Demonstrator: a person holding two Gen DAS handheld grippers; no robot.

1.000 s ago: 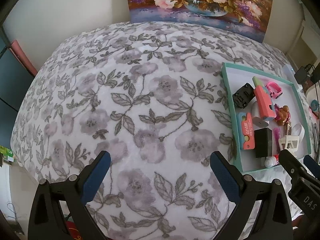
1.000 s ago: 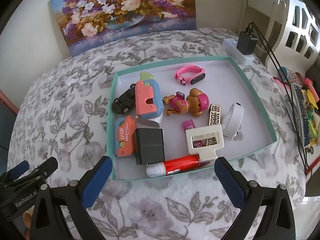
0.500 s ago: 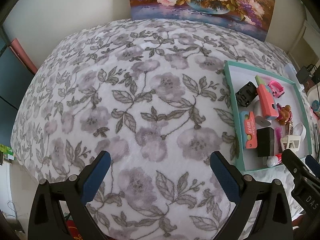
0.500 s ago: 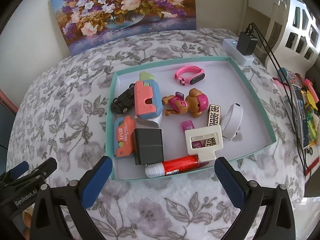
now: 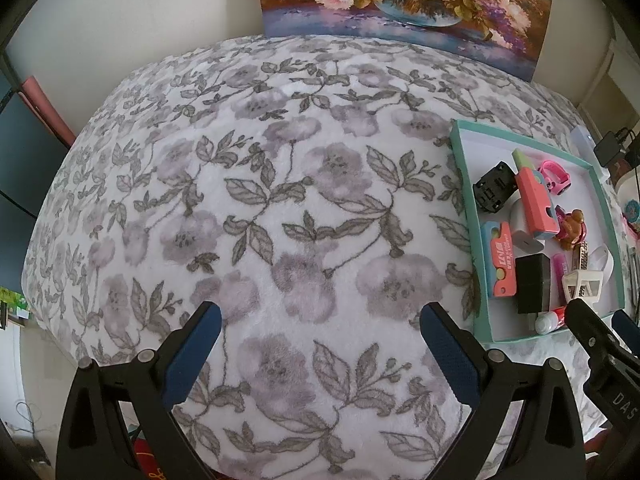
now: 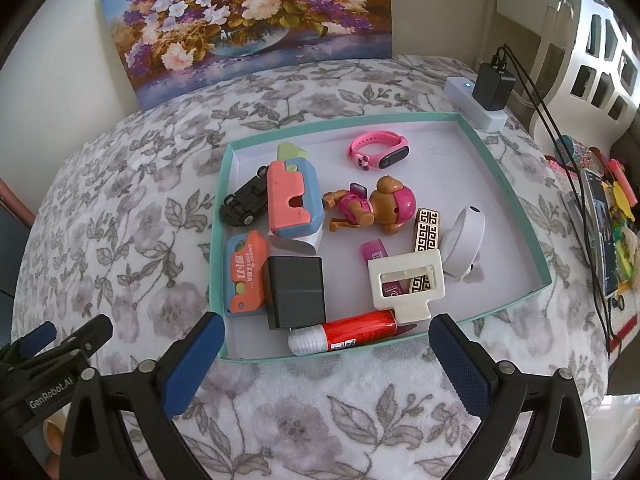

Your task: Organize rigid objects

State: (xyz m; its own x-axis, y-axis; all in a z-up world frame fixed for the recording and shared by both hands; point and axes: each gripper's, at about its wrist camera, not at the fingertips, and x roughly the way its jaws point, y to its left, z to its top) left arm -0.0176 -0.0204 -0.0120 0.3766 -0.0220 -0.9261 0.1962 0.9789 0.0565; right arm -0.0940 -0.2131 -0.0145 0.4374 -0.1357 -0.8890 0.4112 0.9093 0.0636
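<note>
A teal-rimmed tray (image 6: 516, 200) lies on the floral blanket and holds several small objects: a red glue stick (image 6: 344, 332), a black box (image 6: 296, 292), a white clip (image 6: 406, 284), an orange and blue card (image 6: 244, 276), a pink and blue block (image 6: 294, 200), a black toy car (image 6: 244, 200), a toy dog (image 6: 372, 208), a pink watch (image 6: 378, 148). My right gripper (image 6: 326, 354) is open and empty, just in front of the tray's near rim. My left gripper (image 5: 320, 344) is open and empty over bare blanket, left of the tray (image 5: 462, 168).
A flower painting (image 6: 248, 20) leans against the wall behind the bed. A white power strip with a black charger (image 6: 490, 92) sits past the tray's far right corner, its cable running right. Clutter (image 6: 604, 220) lies at the right edge. The blanket (image 5: 256, 200) drops off at the left.
The left view has drifted slightly, with the tray sitting a little lower and nearer. The right gripper has barely moved. Both stay open.
</note>
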